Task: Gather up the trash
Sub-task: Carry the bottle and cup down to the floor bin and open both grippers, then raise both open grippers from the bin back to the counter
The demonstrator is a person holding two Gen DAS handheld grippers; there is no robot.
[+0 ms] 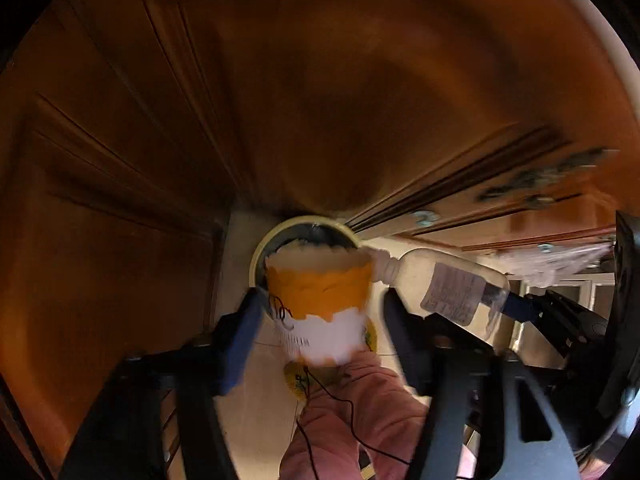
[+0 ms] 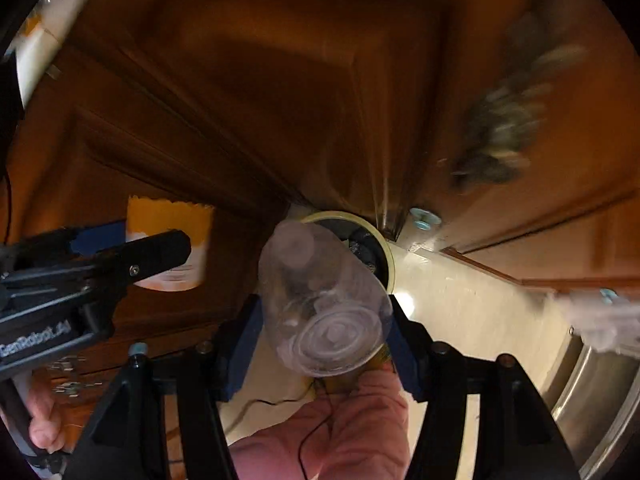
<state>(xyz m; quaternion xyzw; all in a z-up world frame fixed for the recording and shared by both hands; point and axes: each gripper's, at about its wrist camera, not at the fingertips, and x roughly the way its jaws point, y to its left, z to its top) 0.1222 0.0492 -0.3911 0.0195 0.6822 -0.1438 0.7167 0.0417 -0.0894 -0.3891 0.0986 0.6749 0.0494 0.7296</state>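
Observation:
My left gripper [image 1: 320,312] is shut on an orange and white paper cup [image 1: 318,300], held above a round bin with a pale rim [image 1: 260,248]. My right gripper [image 2: 322,320] is shut on a clear plastic bottle [image 2: 320,300], its base toward the camera and its neck pointing at the bin [image 2: 386,252]. In the left wrist view the bottle [image 1: 448,284] lies to the right of the cup, cap end near the bin's rim. In the right wrist view the left gripper [image 2: 132,248] holds the cup [image 2: 172,224] at the left.
Brown wooden cabinet doors [image 1: 280,100] fill the background in both views. Light floor tiles [image 2: 472,304] lie around the bin. A pink-trousered leg [image 1: 360,412] and thin black cable are below the grippers. A metal curved surface [image 2: 600,392] is at the lower right.

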